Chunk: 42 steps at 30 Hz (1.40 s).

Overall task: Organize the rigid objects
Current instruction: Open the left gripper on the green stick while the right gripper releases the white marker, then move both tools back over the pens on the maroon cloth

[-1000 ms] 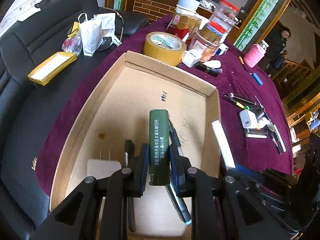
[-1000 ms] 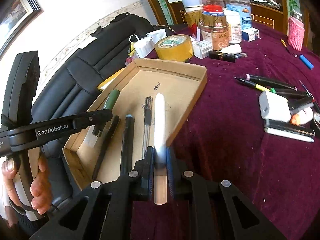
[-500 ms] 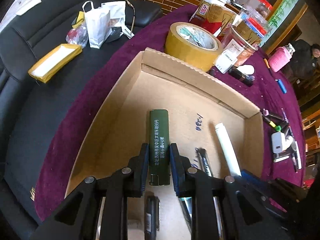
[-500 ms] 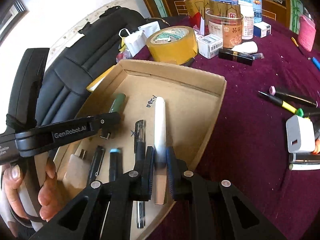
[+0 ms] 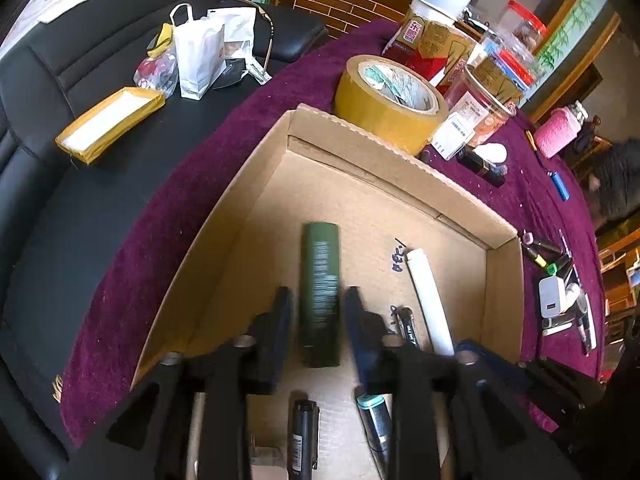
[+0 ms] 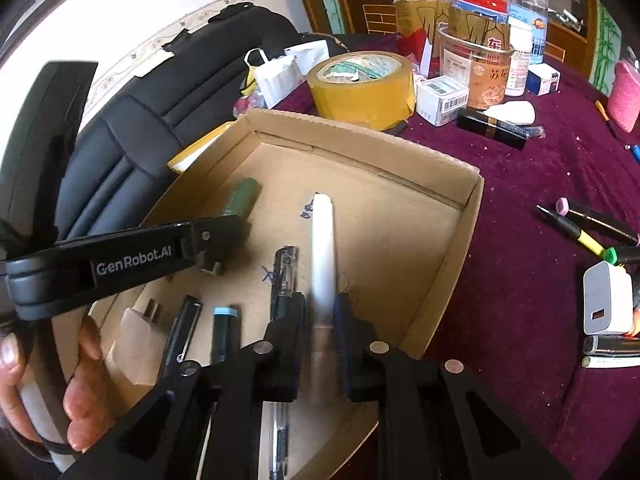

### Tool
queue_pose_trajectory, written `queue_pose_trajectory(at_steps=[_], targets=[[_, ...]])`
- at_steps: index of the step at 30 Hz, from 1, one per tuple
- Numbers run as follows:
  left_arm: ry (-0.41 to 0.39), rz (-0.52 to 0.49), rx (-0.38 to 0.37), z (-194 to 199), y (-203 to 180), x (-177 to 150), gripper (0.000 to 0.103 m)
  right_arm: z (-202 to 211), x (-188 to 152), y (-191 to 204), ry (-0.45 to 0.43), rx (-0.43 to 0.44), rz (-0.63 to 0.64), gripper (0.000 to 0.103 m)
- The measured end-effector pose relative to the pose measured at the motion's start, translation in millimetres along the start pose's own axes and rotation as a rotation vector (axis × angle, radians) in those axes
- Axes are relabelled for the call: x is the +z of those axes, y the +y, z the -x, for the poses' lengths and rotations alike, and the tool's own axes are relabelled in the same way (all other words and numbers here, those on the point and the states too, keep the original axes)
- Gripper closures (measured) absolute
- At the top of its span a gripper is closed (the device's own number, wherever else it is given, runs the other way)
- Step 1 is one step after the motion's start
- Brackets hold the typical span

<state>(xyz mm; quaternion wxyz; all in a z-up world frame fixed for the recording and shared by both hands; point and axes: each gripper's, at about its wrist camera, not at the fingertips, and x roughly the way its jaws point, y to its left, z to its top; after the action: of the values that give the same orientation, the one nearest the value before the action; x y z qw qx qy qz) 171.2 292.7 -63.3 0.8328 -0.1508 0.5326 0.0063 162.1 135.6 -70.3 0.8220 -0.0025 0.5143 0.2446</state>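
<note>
Grippers both hang over the cardboard box point(image 5: 400, 168) on the desk point(image 6: 520, 240). Left gripper point(image 5: 316, 304) looks parted now, with slim gaps either side of the green tube point(image 5: 320, 292), so probably let go; the tube lies in the box, long axis running straight away between the fingers. Right gripper point(image 6: 322, 312) also shows a slight gap around the white stick point(image 6: 323, 248), though blur makes contact hard to call. Stick's far end rests on the box floor, near end sits between the fingers, axis pointing away too. 3 pens and a plug lie alongside. Judging by this, each gripper just backs straight along its own item's axis to clear.
</note>
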Motion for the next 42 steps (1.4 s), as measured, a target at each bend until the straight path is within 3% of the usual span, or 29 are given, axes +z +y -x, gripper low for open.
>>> queue_pose_trajectory(at_steps=[1, 3, 5, 10, 15, 19, 25, 33, 42], targets=[[-0.007, 0.005, -0.003, 2.3, 0.7, -0.5, 0.055, 3.1, -0.9, -0.9, -0.005, 0.006, -0.004, 0.073], [-0.034, 0.008, -0.006, 10.6, 0.3, -2.6, 0.047, 15.0, -3.4, -4.4, -0.022, 0.026, -0.010, 0.055], [-0.049, 0.008, -0.009, 19.4, -2.0, -5.7, 0.047, 28.9, -7.2, -7.0, -0.049, 0.064, -0.005, 0.047], [-0.116, -0.021, -0.002, 52.2, -22.6, -21.9, 0.039, 78.0, -27.9, -17.0, -0.114, 0.186, 0.030, 0.044], [-0.147, -0.092, -0.063, 76.0, -70.0, -43.5, 0.032, 121.1, -58.4, -33.5, -0.187, 0.197, 0.067, 0.029], [-0.144, -0.141, -0.129, 80.2, -118.5, -59.6, 0.029, 139.5, -90.8, -63.9, -0.187, 0.164, 0.033, 0.029], [-0.096, -0.239, -0.148, 65.6, -176.4, -80.0, 0.029, 157.6, -119.1, -115.4, -0.187, 0.096, -0.021, 0.029], [-0.049, -0.266, -0.163, 54.0, -202.4, -94.3, 0.029, 173.4, -130.0, -171.4, -0.169, 0.028, -0.069, 0.029], [0.000, -0.274, -0.188, 40.1, -210.4, -101.2, 0.029, 175.8, -123.0, -198.2, -0.135, -0.009, -0.071, 0.029]])
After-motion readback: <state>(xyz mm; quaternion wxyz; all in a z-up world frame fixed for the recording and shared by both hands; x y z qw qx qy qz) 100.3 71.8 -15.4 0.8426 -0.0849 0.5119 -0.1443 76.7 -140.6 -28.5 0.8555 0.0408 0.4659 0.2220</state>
